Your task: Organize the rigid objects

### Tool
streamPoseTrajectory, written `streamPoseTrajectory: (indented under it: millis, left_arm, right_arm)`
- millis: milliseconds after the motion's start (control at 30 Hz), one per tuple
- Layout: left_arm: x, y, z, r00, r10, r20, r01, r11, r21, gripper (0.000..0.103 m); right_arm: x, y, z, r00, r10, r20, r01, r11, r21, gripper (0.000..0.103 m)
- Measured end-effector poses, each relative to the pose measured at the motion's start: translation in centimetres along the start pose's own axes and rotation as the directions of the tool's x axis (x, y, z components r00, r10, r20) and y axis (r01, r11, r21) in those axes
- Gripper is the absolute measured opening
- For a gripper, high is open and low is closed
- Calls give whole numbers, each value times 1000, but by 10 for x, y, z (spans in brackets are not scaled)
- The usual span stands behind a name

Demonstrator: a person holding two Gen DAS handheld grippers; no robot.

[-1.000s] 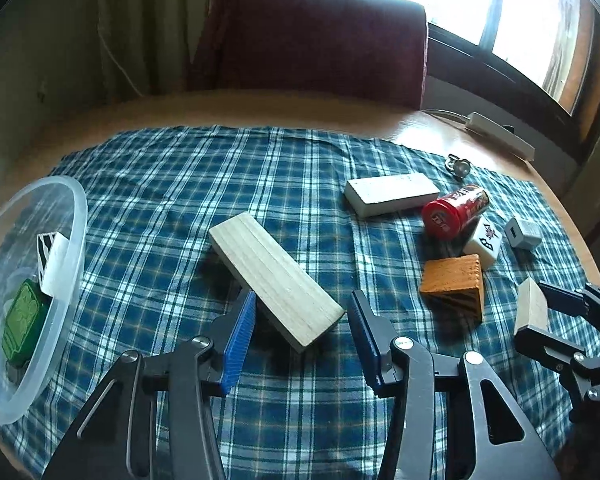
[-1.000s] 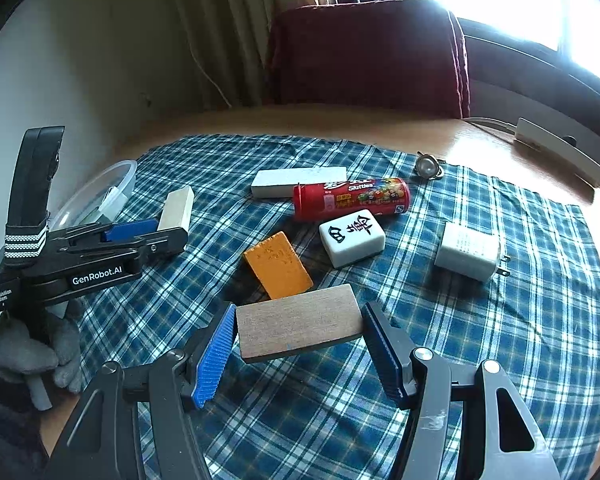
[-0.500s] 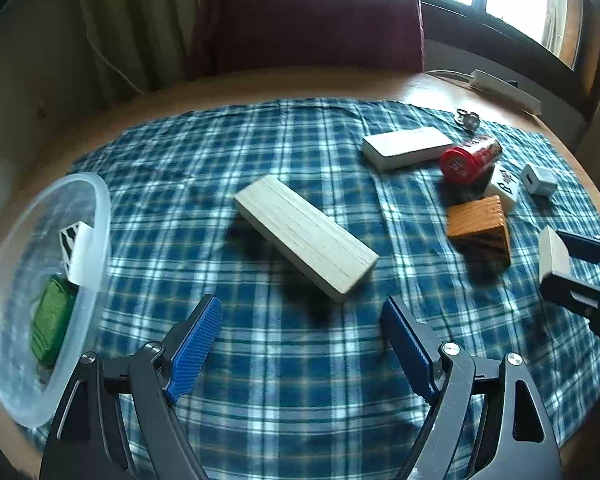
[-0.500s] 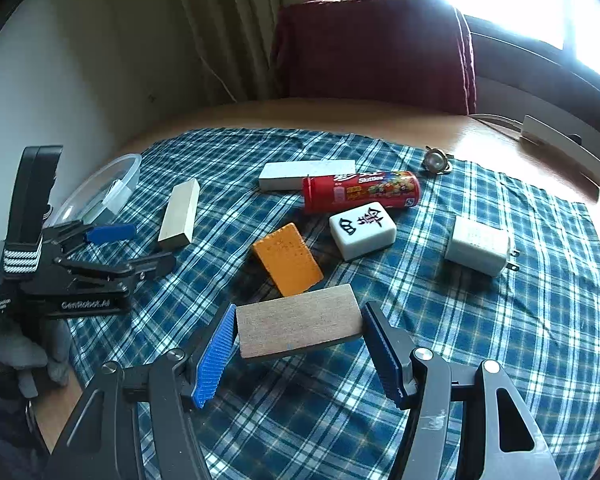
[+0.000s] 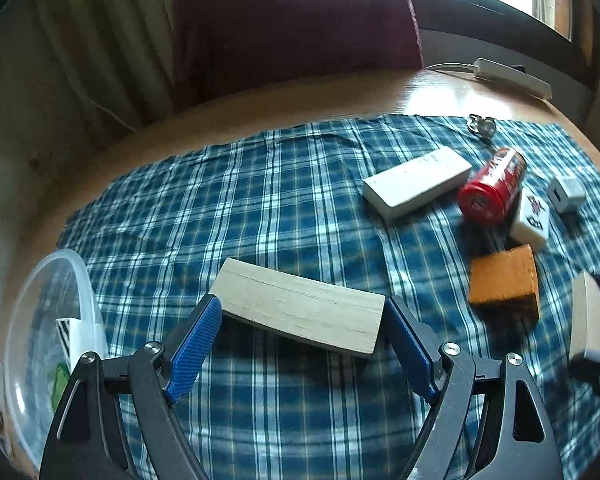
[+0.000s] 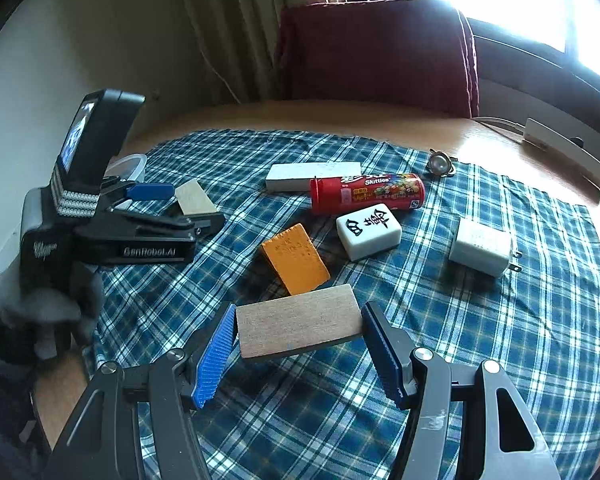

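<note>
Blue plaid cloth (image 5: 284, 200) is covering a round wooden worktop (image 5: 340, 96), with a maroon-draped chair (image 6: 376, 48), curtains and a bright window lying behind. Clear plastic tub (image 5: 48, 344) is sitting at the cloth's left edge. Pale wooden block (image 5: 300, 308), long and rectangular, is lying between the left claw's (image 5: 304, 348) blue pads, which are standing at its two ends; contact is not certain. Brown-faced flat block (image 6: 298, 326) is sitting squeezed between the right claw's (image 6: 298, 354) pads, above the cloth. Orange block (image 6: 294, 258), mahjong tile (image 6: 368, 230), red Skittles tube (image 6: 366, 192), white box (image 6: 312, 170) and charger (image 6: 480, 246) are lying beyond.
</note>
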State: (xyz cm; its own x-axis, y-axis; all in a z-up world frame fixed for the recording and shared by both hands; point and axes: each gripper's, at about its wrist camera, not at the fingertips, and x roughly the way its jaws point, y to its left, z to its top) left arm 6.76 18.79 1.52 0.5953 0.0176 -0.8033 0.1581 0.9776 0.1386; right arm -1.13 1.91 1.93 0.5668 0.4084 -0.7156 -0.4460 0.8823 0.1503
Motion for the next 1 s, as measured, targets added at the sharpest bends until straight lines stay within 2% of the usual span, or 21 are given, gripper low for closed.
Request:
streamPoseTrajectory:
  millis: [300, 433, 600, 700, 1000]
  left_arm:
    - [-4, 19, -6, 996, -64, -67, 61, 997, -51, 85]
    - [1, 24, -5, 994, -77, -79, 72, 995, -72, 89]
    - [10, 25, 3, 988, -102, -116, 100, 995, -23, 94]
    - [18, 30, 11, 979, -143, -143, 139, 990, -38, 96]
    - [26, 37, 18, 984, -152, -96, 146, 987, -65, 93]
  right_arm:
    - [2, 2, -1, 1000, 10, -11, -10, 1000, -3, 66]
    - [2, 2, -1, 1000, 10, -12, -10, 1000, -6, 66]
    - [3, 1, -1, 1000, 7, -16, -7, 1000, 3, 66]
    - [2, 2, -1, 1000, 8, -12, -8, 1000, -2, 67]
    - [3, 1, -2, 1000, 8, -19, -8, 1000, 5, 67]
